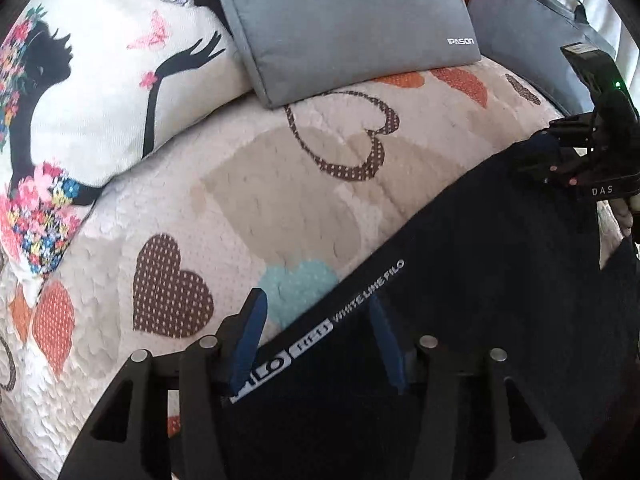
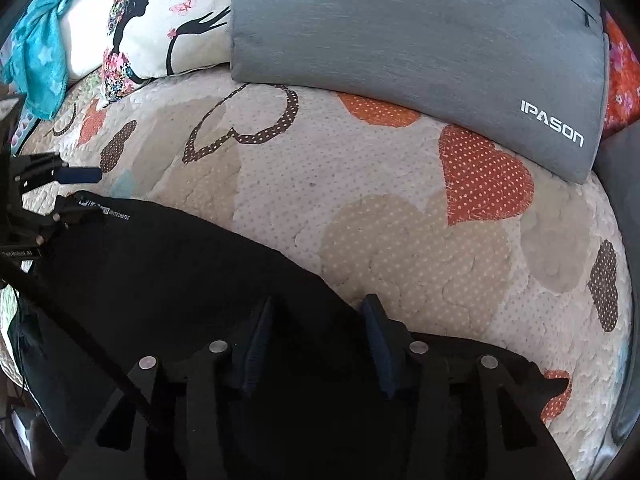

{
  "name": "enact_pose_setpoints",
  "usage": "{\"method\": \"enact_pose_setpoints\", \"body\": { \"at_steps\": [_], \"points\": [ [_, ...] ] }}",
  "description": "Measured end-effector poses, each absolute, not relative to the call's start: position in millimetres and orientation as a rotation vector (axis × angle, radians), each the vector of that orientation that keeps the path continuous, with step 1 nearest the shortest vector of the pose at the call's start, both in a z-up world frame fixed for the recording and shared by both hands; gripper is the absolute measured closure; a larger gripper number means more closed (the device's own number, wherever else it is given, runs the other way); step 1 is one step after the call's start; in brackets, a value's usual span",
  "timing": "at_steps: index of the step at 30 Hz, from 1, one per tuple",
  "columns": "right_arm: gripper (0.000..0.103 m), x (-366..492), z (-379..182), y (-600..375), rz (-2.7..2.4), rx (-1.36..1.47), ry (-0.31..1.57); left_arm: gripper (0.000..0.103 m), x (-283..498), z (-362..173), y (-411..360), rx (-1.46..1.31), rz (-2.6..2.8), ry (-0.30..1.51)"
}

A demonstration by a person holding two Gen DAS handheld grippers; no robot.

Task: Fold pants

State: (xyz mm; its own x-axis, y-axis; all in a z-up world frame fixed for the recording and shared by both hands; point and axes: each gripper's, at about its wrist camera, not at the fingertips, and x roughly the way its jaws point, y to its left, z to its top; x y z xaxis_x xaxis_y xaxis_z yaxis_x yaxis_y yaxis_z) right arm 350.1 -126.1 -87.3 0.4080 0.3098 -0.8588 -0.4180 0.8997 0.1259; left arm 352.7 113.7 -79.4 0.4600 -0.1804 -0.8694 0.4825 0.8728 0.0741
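Black fabric pants [image 1: 460, 280] with white-lettered waistband lay on the heart-patterned quilted bedspread [image 1: 240, 184]. Left gripper [image 1: 316, 308] and right gripper [image 2: 320, 312] both spread over the edge, nothing pinched. Risk: closing shallow would catch one layer only.

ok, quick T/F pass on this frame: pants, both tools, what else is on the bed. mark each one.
1. The pants are black with white lettering along one edge. True.
2. The left tool is shut on the pants. False: its fingers stand apart, straddling the lettered edge.
3. The right tool is open over the pants' edge. True.
4. The grey bag reads IPASON. True.
5. The bag lies on top of the pants. False: it sits apart from them, further back on the heart-patterned quilt.
6. The pillow is plain white. False: it carries a black silhouette of a woman with flowers and butterflies.
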Motion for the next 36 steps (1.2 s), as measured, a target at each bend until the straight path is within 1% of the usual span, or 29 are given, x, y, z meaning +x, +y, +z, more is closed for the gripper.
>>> {"method": "enact_pose_setpoints", "body": {
  "at_steps": [2, 3, 5, 6, 7, 8, 9, 10, 11, 12, 14, 18, 24, 27, 31, 34, 35, 36],
  "points": [
    [0.046, 352, -88, -127, 0.464, -0.092, 1.052, 0.039, 358, -97, 102, 0.387, -0.428, 1.071],
    [0.045, 353, -88, -127, 0.465, -0.083, 1.050, 0.039, 358, -104, 98, 0.399, -0.433, 1.079],
    [0.038, 352, -89, -124, 0.466, -0.076, 1.042, 0.039, 361, -102, 100, 0.348, -0.436, 1.077],
    [0.036, 351, -89, -121, 0.465, -0.087, 1.039, 0.053, 362, -102, 102, 0.320, -0.436, 1.093],
    [0.037, 350, -89, -117, 0.458, -0.115, 1.036, 0.059, 361, -101, 105, 0.263, -0.466, 1.108],
    [0.043, 349, -87, -114, 0.455, -0.133, 1.032, 0.068, 357, -100, 105, 0.263, -0.464, 1.100],
    [0.049, 349, -86, -113, 0.456, -0.127, 1.036, 0.079, 353, -100, 103, 0.282, -0.467, 1.096],
    [0.066, 349, -84, -115, 0.458, -0.117, 1.041, 0.085, 348, -97, 104, 0.278, -0.476, 1.096],
    [0.086, 348, -82, -117, 0.467, -0.096, 1.051, 0.089, 345, -94, 106, 0.259, -0.485, 1.100],
    [0.093, 347, -80, -119, 0.477, -0.071, 1.062, 0.090, 341, -90, 109, 0.243, -0.486, 1.095],
    [0.095, 340, -76, -124, 0.477, -0.037, 1.065, 0.090, 333, -82, 112, 0.217, -0.483, 1.079],
    [0.096, 310, -58, -128, 0.474, -0.016, 1.048, 0.091, 302, -63, 117, 0.186, -0.460, 1.036],
    [0.096, 237, -34, -135, 0.502, -0.002, 1.022, 0.091, 217, -24, 125, 0.101, -0.458, 0.958],
    [0.096, 191, -36, -139, 0.528, 0.032, 1.036, 0.091, 171, -19, 128, 0.037, -0.457, 0.951],
    [0.095, 135, -63, -139, 0.545, 0.088, 1.098, 0.090, 107, -32, 128, -0.058, -0.445, 0.975],
    [0.093, 102, -90, -140, 0.531, 0.112, 1.165, 0.086, 73, -54, 127, -0.076, -0.389, 1.039],
    [0.089, 91, -95, -142, 0.513, 0.106, 1.171, 0.082, 62, -59, 129, -0.075, -0.366, 1.053],
    [0.089, 80, -98, -143, 0.500, 0.100, 1.164, 0.076, 55, -61, 131, -0.077, -0.353, 1.061]
  ]
}}
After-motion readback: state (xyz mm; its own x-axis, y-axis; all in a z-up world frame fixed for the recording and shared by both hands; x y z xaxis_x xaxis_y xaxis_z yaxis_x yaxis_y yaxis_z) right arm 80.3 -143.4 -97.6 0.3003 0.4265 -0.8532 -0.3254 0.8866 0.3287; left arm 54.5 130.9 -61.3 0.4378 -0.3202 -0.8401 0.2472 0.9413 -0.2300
